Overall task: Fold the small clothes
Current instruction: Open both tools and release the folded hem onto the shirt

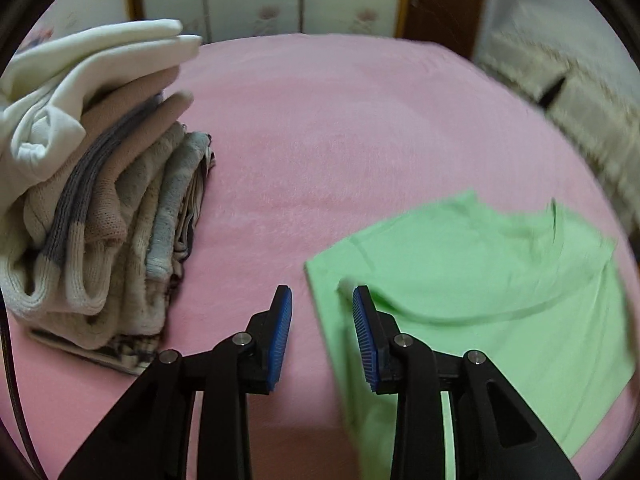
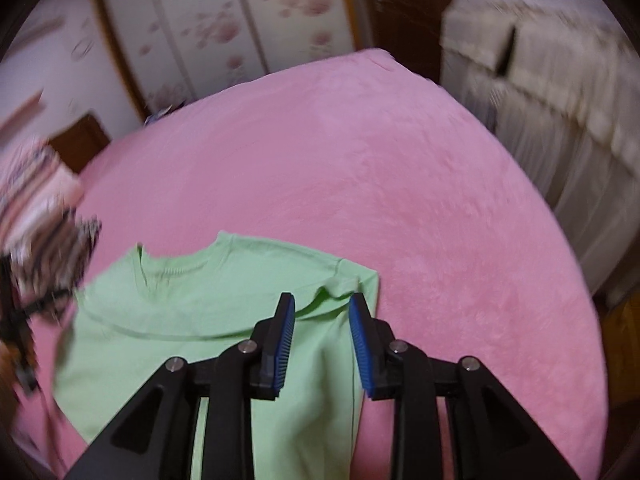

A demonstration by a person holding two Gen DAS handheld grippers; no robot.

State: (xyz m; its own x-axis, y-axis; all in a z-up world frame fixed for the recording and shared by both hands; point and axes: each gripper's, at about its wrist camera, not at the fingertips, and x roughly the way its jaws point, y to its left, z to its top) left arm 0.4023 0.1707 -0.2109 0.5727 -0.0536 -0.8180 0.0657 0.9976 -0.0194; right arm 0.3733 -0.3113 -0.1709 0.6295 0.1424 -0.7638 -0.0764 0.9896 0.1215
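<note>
Though apart, green shirt [image 2: 208, 312] below right claw [image 2: 322, 304]

Ahead of my left fingers [image 1: 322, 312] the pink bed [image 1: 340, 128] lies open all the way to its far edge, a broad bare stretch I could sweep across. To the left a tall stack of folded clothes [image 1: 104, 184] blocks that side, leaning over the blanket. To the right the green shirt [image 1: 472, 280] lies flat and low, no barrier. From my right fingers [image 2: 322, 316], the bed [image 2: 360, 168] beyond the shirt [image 2: 208, 320] and off to the right is bare. A cream skirted piece of furniture [image 2: 560, 100] stands past the bed's right edge, wardrobe doors [image 2: 224, 20] behind its far edge.
</note>
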